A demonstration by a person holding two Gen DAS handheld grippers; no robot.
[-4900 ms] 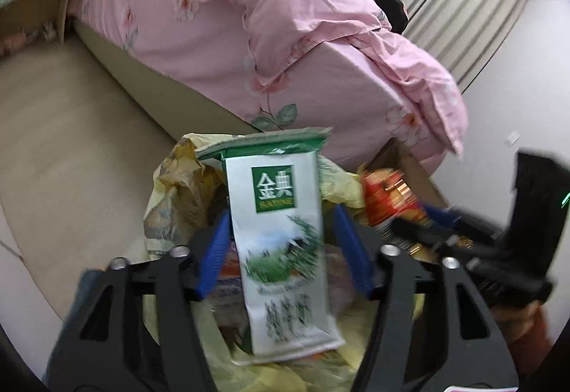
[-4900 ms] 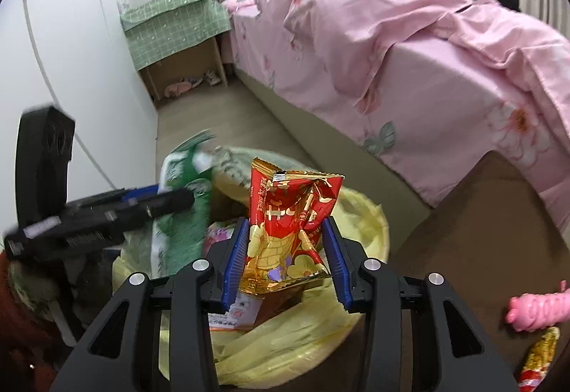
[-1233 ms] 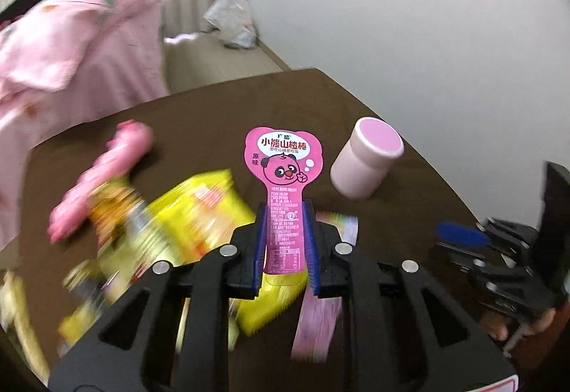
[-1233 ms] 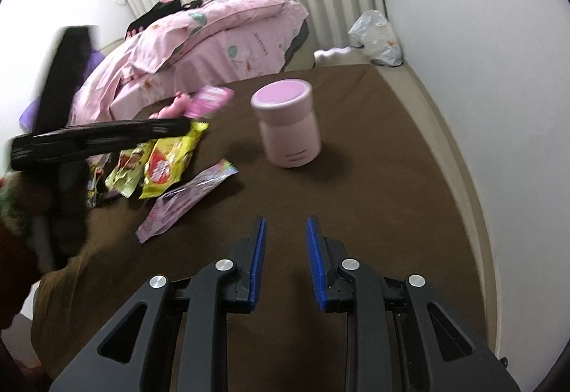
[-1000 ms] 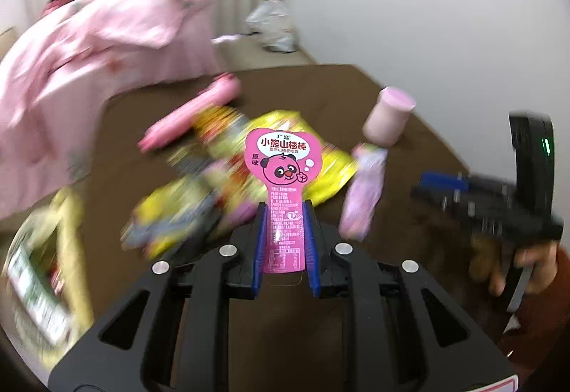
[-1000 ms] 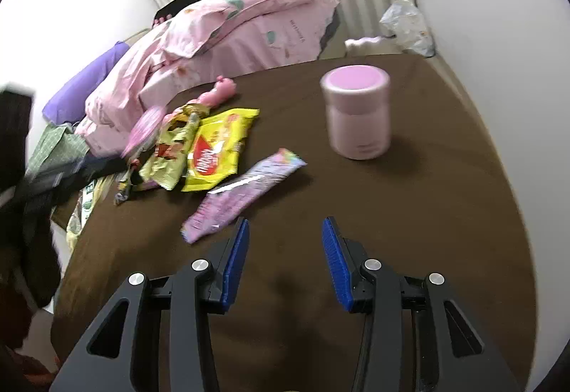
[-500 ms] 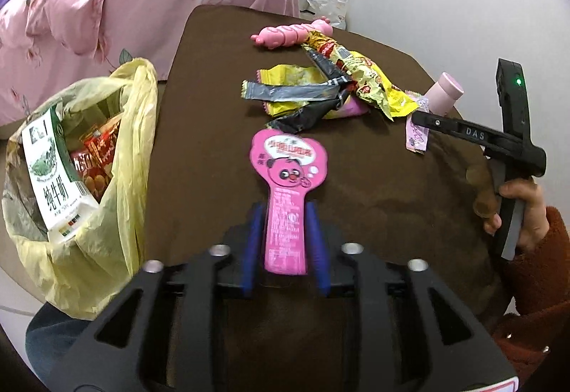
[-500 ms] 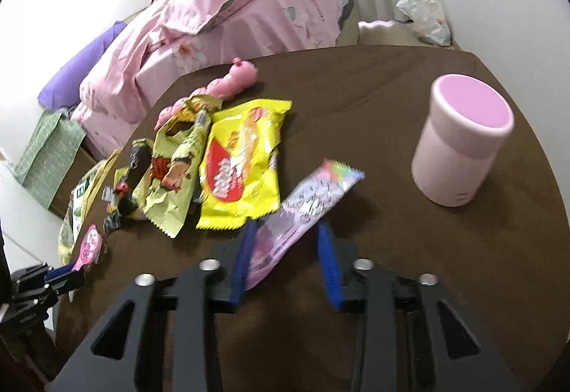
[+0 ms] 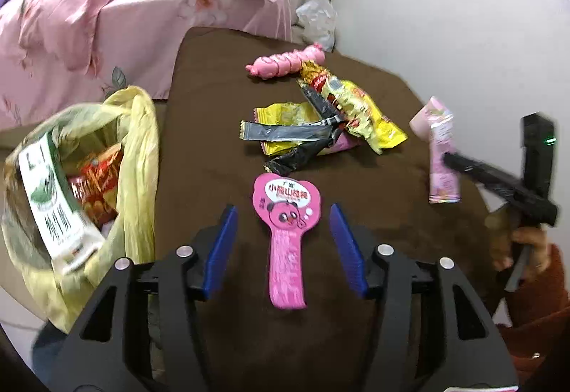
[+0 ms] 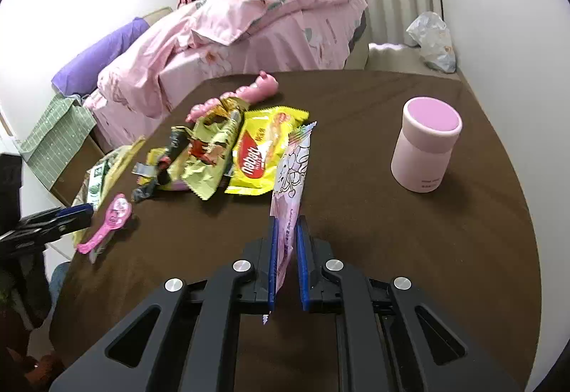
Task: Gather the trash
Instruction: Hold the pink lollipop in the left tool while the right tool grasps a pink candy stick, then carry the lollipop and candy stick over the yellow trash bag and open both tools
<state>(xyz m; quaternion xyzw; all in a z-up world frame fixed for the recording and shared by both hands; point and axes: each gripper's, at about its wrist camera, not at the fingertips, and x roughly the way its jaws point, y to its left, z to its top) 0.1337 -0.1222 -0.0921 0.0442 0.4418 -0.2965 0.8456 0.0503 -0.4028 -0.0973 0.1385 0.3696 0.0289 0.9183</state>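
My left gripper (image 9: 283, 242) is open above the brown table's near left edge. A pink panda-print wrapper (image 9: 286, 231) hangs loose between its jaws, touching neither; it also shows in the right wrist view (image 10: 108, 223). My right gripper (image 10: 285, 249) is shut on a pale pink printed wrapper (image 10: 292, 174), held upright above the table; it also shows in the left wrist view (image 9: 441, 157). A yellow trash bag (image 9: 135, 157) with a milk carton (image 9: 53, 199) and a red wrapper stands left of the table. A pile of wrappers (image 9: 331, 121) lies mid-table.
A pink cup (image 10: 425, 150) stands at the table's right side. A pink pig toy (image 9: 285, 64) lies at the far edge of the brown table (image 10: 392, 242). A pink-covered bed (image 9: 124, 7) is behind, a white bag (image 10: 433, 39) on the floor by the curtains.
My left gripper opened and let go of the panda wrapper beside the trash bag. My right gripper closed on the pale pink wrapper and lifted it upright off the table.
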